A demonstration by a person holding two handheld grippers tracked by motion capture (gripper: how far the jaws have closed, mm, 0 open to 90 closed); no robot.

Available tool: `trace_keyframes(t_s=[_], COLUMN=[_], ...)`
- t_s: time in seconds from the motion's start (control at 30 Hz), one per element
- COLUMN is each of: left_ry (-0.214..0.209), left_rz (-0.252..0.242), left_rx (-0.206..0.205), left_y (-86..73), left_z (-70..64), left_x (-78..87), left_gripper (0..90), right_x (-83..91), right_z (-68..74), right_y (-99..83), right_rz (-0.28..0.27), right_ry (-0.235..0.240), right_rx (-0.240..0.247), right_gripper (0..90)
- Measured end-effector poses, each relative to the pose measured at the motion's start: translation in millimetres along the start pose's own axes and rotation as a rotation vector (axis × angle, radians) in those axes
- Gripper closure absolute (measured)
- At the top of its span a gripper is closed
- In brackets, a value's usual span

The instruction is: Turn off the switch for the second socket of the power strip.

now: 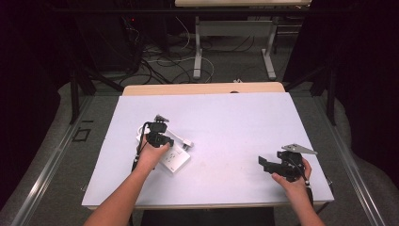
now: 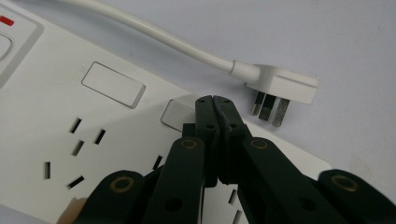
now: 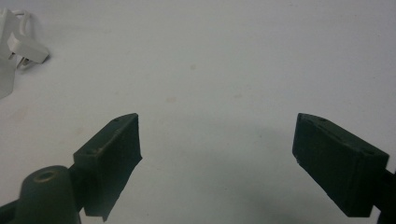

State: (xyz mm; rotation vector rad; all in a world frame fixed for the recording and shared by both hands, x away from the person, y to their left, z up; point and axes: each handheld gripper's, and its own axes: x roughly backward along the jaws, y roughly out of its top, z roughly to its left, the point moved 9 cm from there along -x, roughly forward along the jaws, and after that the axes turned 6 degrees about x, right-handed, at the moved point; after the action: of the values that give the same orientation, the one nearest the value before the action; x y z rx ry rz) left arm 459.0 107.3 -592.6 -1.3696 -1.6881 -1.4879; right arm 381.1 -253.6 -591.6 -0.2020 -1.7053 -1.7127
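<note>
Left hand-held gripper [image 2: 214, 100] clenched, jaws pressed together, nothing between them, tips over a rocker switch [image 2: 176, 115] on the white power strip [image 2: 56, 116]. From close up: socket slots, a second switch [image 2: 113, 85], a red mark at the strip's upper corner, and a three-pin plug [image 2: 280, 86] on its cable [image 2: 154, 35], lying on the table [image 2: 327, 37] just beside the strip. No readable writing. From above: strip [image 1: 175, 160] left of centre, under the left hand [image 1: 150, 157]. Right hand-held gripper [image 3: 217, 154] released, jaws wide apart over bare table, well apart from the strip; seen from above near the right edge [image 1: 270, 164].
</note>
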Motion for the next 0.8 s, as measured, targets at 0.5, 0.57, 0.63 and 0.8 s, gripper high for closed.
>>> trace_keyframes(t_s=[0.5, 0.57, 0.63, 0.8], left_ry=[0.000, -0.002, -0.003, -0.009], left_rz=[0.003, 0.004, -0.001, -0.006], left_rx=[0.004, 0.001, 0.002, 0.006], left_y=[0.2, 0.3, 0.9, 1.1], left_z=[1.6, 1.5, 1.6, 1.3], left_x=[1.8, 2.2, 2.3, 2.9], left_gripper=[85.2, 84.0, 83.4, 82.4], right_x=[-0.6, -0.6, -0.7, -0.5], right_z=[-0.6, 0.1, 0.0, -0.5], right_y=[0.7, 0.4, 0.3, 0.0], right_rz=[-0.006, -0.002, -0.001, -0.001], right_ry=[-0.004, 0.000, -0.001, 0.001], right_rx=[0.003, -0.002, -0.001, 0.002], right_gripper=[14.7, 14.7, 14.7, 14.7])
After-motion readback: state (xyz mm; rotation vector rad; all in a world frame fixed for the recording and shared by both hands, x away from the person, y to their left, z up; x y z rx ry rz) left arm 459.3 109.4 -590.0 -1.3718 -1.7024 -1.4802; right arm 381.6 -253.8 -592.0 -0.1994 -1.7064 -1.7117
